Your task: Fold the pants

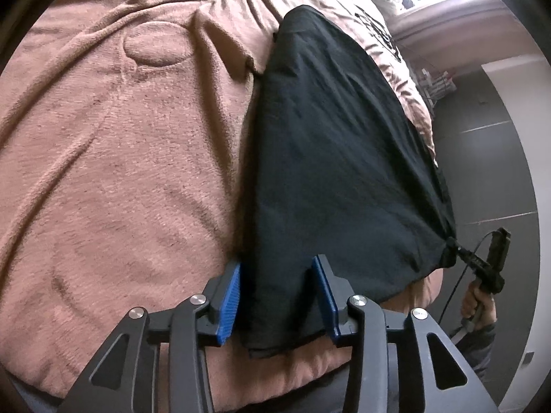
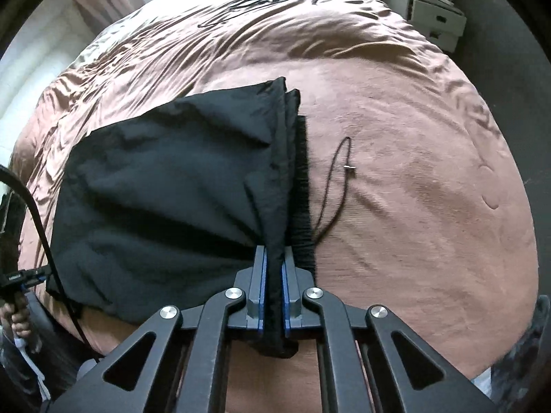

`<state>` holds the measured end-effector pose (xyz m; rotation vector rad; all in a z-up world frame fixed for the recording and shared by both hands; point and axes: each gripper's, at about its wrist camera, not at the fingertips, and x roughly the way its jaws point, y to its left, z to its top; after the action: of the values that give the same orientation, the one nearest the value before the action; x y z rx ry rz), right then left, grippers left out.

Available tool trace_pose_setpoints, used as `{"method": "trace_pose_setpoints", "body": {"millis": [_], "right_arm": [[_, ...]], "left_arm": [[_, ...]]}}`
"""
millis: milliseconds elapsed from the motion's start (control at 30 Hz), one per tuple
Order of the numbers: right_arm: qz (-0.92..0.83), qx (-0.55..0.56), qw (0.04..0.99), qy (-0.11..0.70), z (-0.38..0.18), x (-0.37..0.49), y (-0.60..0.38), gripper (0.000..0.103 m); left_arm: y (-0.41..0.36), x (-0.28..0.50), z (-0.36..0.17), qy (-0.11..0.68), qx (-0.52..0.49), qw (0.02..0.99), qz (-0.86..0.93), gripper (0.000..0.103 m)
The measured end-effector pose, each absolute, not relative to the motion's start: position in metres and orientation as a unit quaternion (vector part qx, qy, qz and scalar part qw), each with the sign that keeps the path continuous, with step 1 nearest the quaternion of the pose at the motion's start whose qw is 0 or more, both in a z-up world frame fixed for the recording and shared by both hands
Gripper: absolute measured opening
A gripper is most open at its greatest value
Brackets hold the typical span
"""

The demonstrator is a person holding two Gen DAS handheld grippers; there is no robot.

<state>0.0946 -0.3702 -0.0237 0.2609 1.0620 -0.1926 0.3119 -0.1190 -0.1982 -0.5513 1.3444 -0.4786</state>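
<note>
mid-fold: black pants [image 1: 330, 158] lie on the bed [image 1: 113, 144], right gripper [image 2: 274, 265] clamped on the waistband, left gripper [image 1: 279, 285] apart around a corner; next i'd close left, then lift both.

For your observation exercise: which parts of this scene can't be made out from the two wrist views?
- Pants, left view: the far end runs behind their own bulk.
- Pants' near edge, right view: hidden by the right gripper.
- Drawstring tip, right view: too small.
- Left gripper, right view: cut off by the left edge.
</note>
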Motion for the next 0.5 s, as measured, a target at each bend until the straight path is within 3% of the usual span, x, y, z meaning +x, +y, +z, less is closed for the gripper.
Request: {"method": "trace_pose_setpoints", "body": {"millis": [200, 233, 300, 367, 500], "right_arm": [[-0.104, 0.126, 0.846, 0.508, -0.042, 0.099, -0.368, 0.003], [-0.106, 0.128, 0.846, 0.507, -0.045, 0.1, -0.367, 0.003], [-0.108, 0.128, 0.845, 0.507, -0.048, 0.101, -0.366, 0.003], [-0.107, 0.13, 0.845, 0.507, -0.05, 0.103, -0.369, 0.004], [-0.112, 0.133, 0.841, 0.513, -0.052, 0.106, -0.371, 0.009]], "left_arm": [[-0.119, 0.318, -0.204, 0.603, -0.271, 0.718, -0.219, 0.042], [-0.119, 0.318, -0.205, 0.602, -0.273, 0.717, -0.22, 0.039], [-0.12, 0.317, -0.205, 0.603, -0.273, 0.715, -0.223, 0.021], [-0.121, 0.317, -0.204, 0.601, -0.281, 0.713, -0.228, 0.014], [-0.128, 0.314, -0.195, 0.592, -0.264, 0.727, -0.226, 0.009]]}}
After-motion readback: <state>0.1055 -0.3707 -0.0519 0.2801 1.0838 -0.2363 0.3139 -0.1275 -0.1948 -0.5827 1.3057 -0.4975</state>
